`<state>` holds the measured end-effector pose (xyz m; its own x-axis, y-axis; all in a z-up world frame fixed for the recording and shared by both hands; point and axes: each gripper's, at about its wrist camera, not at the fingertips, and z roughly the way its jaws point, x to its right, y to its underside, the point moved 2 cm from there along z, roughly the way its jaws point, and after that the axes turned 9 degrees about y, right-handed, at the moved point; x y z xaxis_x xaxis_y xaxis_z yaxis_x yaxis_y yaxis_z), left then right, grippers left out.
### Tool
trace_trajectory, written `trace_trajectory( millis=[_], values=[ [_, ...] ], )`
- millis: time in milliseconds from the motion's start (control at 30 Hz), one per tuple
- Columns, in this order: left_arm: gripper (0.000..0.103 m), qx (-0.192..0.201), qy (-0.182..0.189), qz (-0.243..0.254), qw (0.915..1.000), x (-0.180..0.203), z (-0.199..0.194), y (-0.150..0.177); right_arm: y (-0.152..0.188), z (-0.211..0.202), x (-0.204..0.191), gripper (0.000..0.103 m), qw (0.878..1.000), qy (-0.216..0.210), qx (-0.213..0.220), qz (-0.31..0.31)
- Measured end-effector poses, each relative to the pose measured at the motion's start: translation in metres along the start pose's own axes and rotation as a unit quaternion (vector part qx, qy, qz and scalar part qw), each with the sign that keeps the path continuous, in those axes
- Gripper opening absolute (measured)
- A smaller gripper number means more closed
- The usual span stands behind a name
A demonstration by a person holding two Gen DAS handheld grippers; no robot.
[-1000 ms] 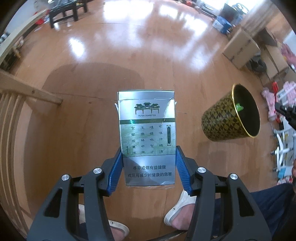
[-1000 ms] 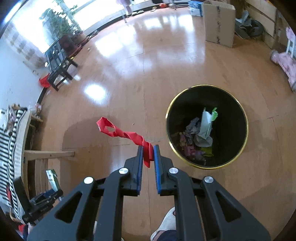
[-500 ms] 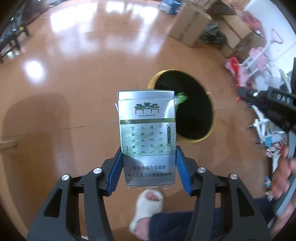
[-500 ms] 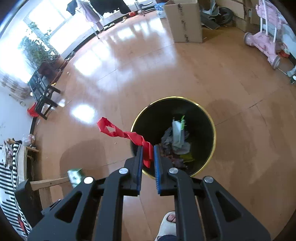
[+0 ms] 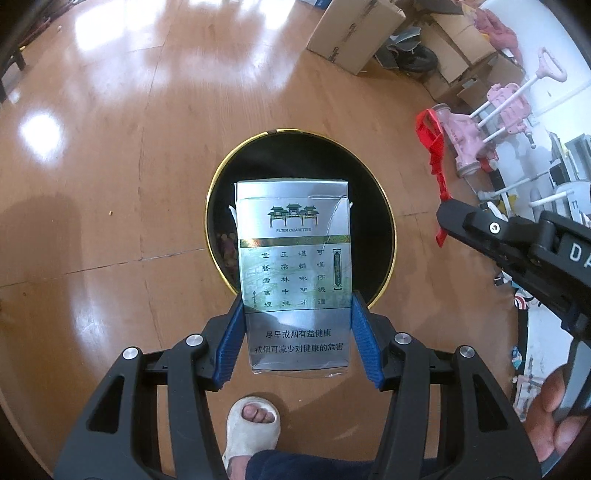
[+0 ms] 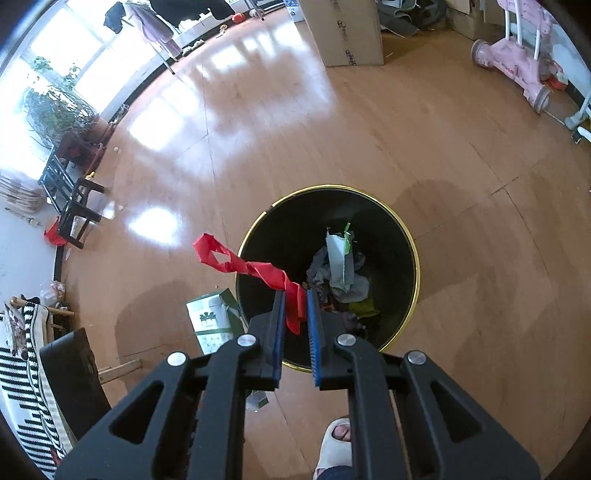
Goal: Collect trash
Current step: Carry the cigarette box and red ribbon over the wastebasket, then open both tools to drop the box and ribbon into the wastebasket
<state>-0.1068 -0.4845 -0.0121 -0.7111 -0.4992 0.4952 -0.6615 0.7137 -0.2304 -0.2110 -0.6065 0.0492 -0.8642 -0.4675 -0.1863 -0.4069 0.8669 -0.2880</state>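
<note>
My left gripper (image 5: 296,301) is shut on a silver cigarette pack (image 5: 293,273) and holds it right above the open black bin with a gold rim (image 5: 384,206). My right gripper (image 6: 294,293) is shut on a twisted red ribbon (image 6: 251,267) and hovers over the near left rim of the same bin (image 6: 415,258), which holds crumpled paper and wrappers (image 6: 341,269). The ribbon (image 5: 432,147) and the right gripper's body also show at the right in the left wrist view. The cigarette pack (image 6: 212,319) shows at the left in the right wrist view.
The floor is glossy wood. Cardboard boxes (image 5: 354,33) and a pink toy cart (image 5: 495,110) stand beyond the bin. A black stool (image 6: 74,199) and a striped cloth (image 6: 26,373) are to the left. My slippered foot (image 5: 251,424) is just below the grippers.
Both grippers have moved over the bin; it now lies directly under the cigarette pack and under the red ribbon. Both grips are unchanged.
</note>
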Motion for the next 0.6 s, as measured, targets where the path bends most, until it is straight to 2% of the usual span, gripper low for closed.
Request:
trace_trajectory(
  millis=[267,567,600],
  values=[
    [0.053,-0.011,-0.02,-0.008,0.9997,-0.008,0.019,-0.007,-0.003,-0.001,0.002,0.012,1.0,-0.001,-0.004,0.009],
    [0.054,-0.004,-0.014,-0.008,0.9999,-0.008,0.022,-0.016,-0.003,0.002,0.003,0.012,1.0,-0.002,-0.003,0.009],
    [0.054,0.0,-0.015,-0.009,0.9999,-0.008,0.022,-0.018,-0.003,0.002,0.004,0.015,1.0,-0.002,-0.003,0.011]
  ],
)
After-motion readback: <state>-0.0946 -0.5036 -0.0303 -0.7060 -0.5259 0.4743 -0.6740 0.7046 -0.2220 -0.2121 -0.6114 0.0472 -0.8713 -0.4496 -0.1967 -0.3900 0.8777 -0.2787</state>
